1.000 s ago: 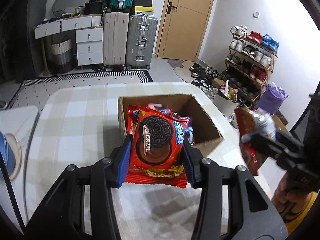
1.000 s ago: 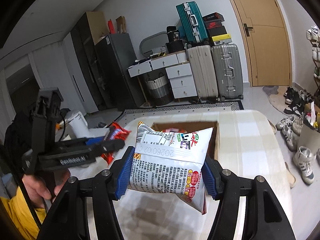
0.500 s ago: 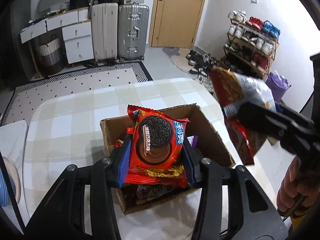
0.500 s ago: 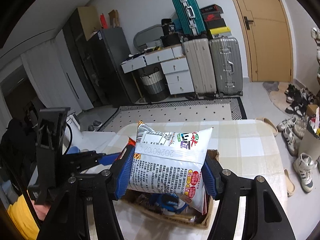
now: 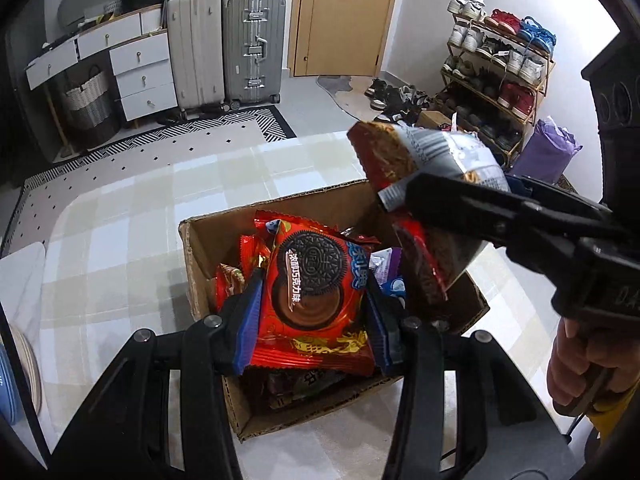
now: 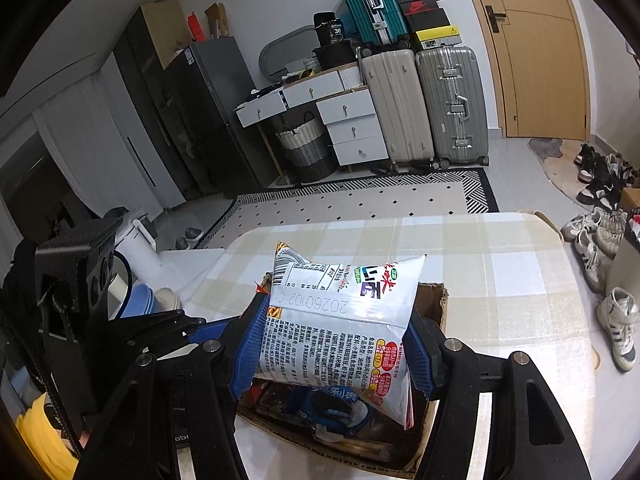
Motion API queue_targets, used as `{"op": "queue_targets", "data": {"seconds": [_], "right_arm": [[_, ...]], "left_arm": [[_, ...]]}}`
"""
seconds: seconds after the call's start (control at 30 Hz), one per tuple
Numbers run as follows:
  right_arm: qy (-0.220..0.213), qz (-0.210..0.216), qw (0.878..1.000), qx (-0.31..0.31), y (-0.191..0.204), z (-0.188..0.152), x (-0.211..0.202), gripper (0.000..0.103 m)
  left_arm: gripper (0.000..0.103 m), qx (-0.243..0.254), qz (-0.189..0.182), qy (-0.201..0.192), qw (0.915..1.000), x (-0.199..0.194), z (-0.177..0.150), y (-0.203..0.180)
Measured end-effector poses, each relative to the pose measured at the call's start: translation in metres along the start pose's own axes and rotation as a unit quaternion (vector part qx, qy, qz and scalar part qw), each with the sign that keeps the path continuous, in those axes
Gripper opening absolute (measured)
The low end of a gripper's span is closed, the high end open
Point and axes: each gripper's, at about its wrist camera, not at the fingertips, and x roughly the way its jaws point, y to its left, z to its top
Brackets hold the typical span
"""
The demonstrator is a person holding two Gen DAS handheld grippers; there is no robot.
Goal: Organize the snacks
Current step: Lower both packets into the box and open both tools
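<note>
My left gripper (image 5: 314, 296) is shut on a red Oreo cookie packet (image 5: 314, 280), held just over the open cardboard box (image 5: 200, 256) that holds several snack packets. My right gripper (image 6: 340, 344) is shut on a white puffy snack bag (image 6: 340, 320) with printed text, hanging above the same box (image 6: 434, 300). In the left wrist view that bag (image 5: 424, 160) and the right gripper (image 5: 480, 204) come in from the right over the box's far corner. In the right wrist view the left gripper's fingers (image 6: 160, 332) show at the left.
The box stands on a table with a beige checked cloth (image 5: 120, 240). A person's hand (image 5: 576, 364) grips the right tool. Suitcases (image 6: 424, 108), white drawers (image 6: 352, 124), a door (image 6: 532, 48) and a shoe rack (image 5: 496, 72) line the room. A blue bowl (image 6: 136, 300) sits left.
Both grippers moved forward and down with their packets and now hang over the box. The right gripper's bag has come closer, over the box's right side.
</note>
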Motion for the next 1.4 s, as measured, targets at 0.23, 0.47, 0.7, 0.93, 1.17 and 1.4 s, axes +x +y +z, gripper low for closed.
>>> {"op": "queue_targets", "data": {"seconds": [0.23, 0.47, 0.7, 0.93, 1.17, 1.4], "right_arm": [[0.008, -0.007, 1.000, -0.004, 0.000, -0.005, 0.007, 0.062], [0.010, -0.010, 1.000, -0.001, 0.001, -0.011, 0.010, 0.062], [0.017, -0.011, 1.000, 0.000, 0.001, -0.014, 0.012, 0.062], [0.033, -0.009, 0.999, 0.005, 0.000, -0.023, 0.015, 0.062], [0.031, -0.042, 0.999, -0.009, 0.002, -0.023, 0.012, 0.062], [0.033, -0.037, 0.999, -0.012, 0.004, -0.022, 0.010, 0.062]], "left_arm": [[0.043, -0.001, 0.000, 0.002, 1.0000, 0.007, -0.006, 0.001], [0.043, -0.002, -0.004, 0.001, 1.0000, 0.007, -0.002, 0.001], [0.048, -0.003, -0.002, -0.003, 1.0000, -0.005, -0.002, 0.001], [0.050, -0.006, 0.009, -0.009, 0.9999, -0.016, -0.003, 0.003], [0.050, 0.007, 0.018, -0.020, 0.9996, -0.032, -0.009, -0.007], [0.050, 0.027, 0.022, -0.038, 0.9986, -0.050, -0.012, -0.014]]}}
